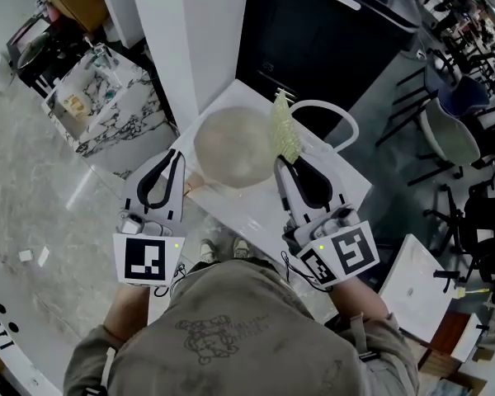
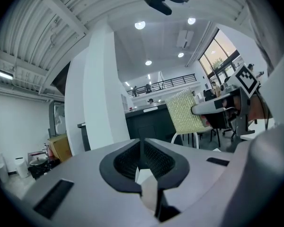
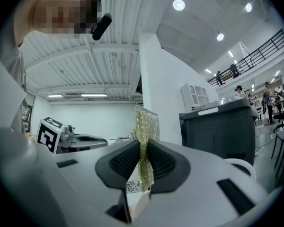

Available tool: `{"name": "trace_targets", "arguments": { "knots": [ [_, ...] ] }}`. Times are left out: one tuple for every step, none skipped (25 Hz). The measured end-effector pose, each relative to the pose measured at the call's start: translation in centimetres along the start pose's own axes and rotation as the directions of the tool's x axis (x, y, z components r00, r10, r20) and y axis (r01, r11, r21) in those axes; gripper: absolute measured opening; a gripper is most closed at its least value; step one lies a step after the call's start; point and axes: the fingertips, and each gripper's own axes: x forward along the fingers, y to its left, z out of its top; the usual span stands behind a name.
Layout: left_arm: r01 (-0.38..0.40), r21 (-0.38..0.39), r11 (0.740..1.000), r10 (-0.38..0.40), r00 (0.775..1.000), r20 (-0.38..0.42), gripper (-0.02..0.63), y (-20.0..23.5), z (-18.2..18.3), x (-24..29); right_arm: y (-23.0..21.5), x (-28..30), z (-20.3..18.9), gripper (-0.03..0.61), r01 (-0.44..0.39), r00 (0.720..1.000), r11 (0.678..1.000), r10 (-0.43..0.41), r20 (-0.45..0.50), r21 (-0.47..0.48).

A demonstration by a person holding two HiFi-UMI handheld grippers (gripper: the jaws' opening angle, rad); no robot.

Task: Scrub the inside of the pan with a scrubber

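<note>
The right claw (image 1: 285, 165) is clamped on the lower edge of the scrubber (image 1: 285, 126), a yellow-green mesh pad that stands upright out of the jaws. In the head view the pad sits at the right rim of the pan (image 1: 235, 147); whether it touches the pan I cannot tell. The left claw (image 1: 178, 157) has its jaws together with nothing showing between them. It sits at the pan's near left side, just beside the short handle (image 1: 190, 186).

The scrubber looks light, thin and floppy, so it will probably bend under pressure. A grip low on the pad, as here, leaves a long free edge to wipe with. The pan looks stiff, smooth and shallow, and it will likely slide on the slick top unless it is steadied at the handle.

The pan rests on a small white surface (image 1: 338, 180). Behind it stands a black cabinet (image 1: 330, 40) against a white pillar. A marbled counter (image 1: 115, 114) is off to the left, dark chairs (image 1: 450, 114) stand to the right, and a glossy grey floor (image 1: 33, 188) lies all round.
</note>
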Motion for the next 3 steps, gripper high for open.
{"name": "trace_targets", "arguments": {
  "knots": [
    [0.001,-0.001,1.0,-0.001,1.0,-0.001,0.034,0.03,-0.04,0.0,0.02,0.02,-0.03,0.067,0.0,1.0,1.0,0.0,-0.001,-0.002],
    [0.001,-0.001,1.0,-0.001,1.0,-0.002,0.034,0.07,-0.07,0.0,0.03,0.06,-0.04,0.067,0.001,1.0,1.0,-0.001,-0.001,-0.005],
    [0.001,-0.001,1.0,-0.001,1.0,-0.004,0.034,0.12,-0.1,0.0,0.04,0.1,-0.05,0.067,0.001,1.0,1.0,-0.001,-0.001,-0.008]
  ]
}}
